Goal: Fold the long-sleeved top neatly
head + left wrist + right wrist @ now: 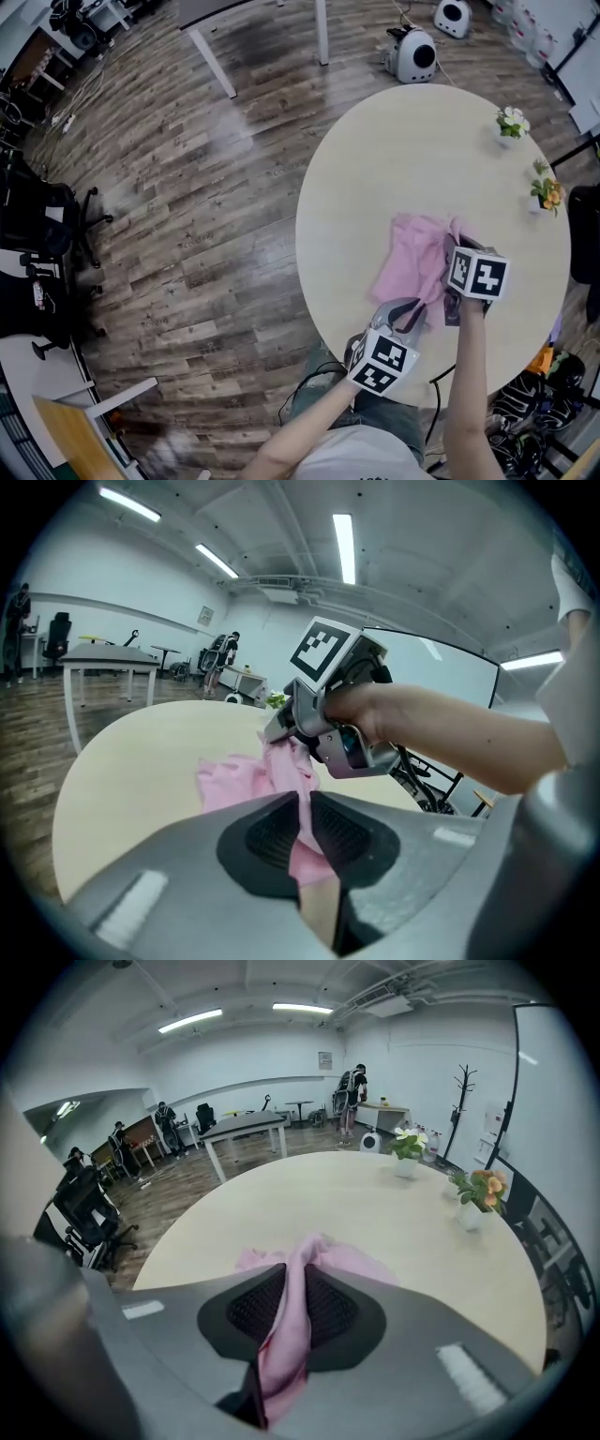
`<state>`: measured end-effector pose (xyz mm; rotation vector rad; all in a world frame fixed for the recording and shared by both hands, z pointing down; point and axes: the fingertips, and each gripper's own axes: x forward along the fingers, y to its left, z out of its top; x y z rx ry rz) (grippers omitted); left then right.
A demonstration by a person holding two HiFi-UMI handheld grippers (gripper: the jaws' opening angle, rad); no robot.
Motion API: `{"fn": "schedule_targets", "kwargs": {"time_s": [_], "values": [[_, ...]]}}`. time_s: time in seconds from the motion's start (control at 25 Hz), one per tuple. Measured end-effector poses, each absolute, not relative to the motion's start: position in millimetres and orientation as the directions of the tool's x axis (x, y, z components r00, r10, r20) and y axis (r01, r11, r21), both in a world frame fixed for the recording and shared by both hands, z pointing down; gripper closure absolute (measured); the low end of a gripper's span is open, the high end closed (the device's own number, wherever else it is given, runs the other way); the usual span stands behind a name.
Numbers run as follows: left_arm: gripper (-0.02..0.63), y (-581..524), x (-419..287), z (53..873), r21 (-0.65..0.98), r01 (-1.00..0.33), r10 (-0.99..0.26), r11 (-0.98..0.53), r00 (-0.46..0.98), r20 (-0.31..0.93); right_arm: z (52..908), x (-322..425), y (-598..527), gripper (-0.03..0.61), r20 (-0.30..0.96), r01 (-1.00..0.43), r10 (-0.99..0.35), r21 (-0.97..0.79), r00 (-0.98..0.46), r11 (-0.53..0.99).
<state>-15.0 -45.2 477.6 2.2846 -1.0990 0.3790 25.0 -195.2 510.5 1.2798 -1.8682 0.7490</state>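
Observation:
A pink long-sleeved top [408, 258] lies bunched on the near side of a round beige table [394, 150]. My left gripper [410, 312] is at the garment's near edge, and in the left gripper view its jaws [306, 808] are shut on a fold of pink cloth [234, 780]. At the top's right side, my right gripper [452, 251] is shut on another pinch, with the pink fabric [347, 1260] running up between its jaws [294, 1288]. The left gripper view also shows the right gripper [323, 705] lifting cloth just beyond. The sleeves are hidden in the bunch.
Two small flower pots [512, 123] [547, 194] stand at the table's far right. White round devices [412, 54] sit on the wooden floor beyond the table. Black office chairs [37, 225] stand far left. The table's near edge is close to the person's body.

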Motion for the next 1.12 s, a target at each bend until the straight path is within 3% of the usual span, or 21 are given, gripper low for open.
{"fn": "schedule_targets", "kwargs": {"time_s": [0.2, 0.56, 1.0, 1.12], "values": [[0.571, -46, -39, 501, 0.413, -0.793, -0.613, -0.448, 0.608, 0.504, 536, -1, -198, 0.477, 0.846, -0.941, -0.493, -0.031, -0.205, 0.338], [0.566, -40, -71, 548, 0.474, -0.803, -0.581, -0.361, 0.591, 0.56, 565, -43, -195, 0.391, 0.848, -0.922, -0.479, -0.03, -0.227, 0.385], [0.571, -31, -92, 582, 0.51, -0.814, -0.542, -0.277, 0.571, 0.617, 595, -71, -190, 0.363, 0.85, -0.903, -0.492, 0.049, -0.187, 0.428], [0.563, -30, -94, 583, 0.514, -0.811, -0.536, -0.278, 0.575, 0.618, 589, -79, -186, 0.283, 0.84, -0.89, -0.491, 0.02, -0.232, 0.455]]}}
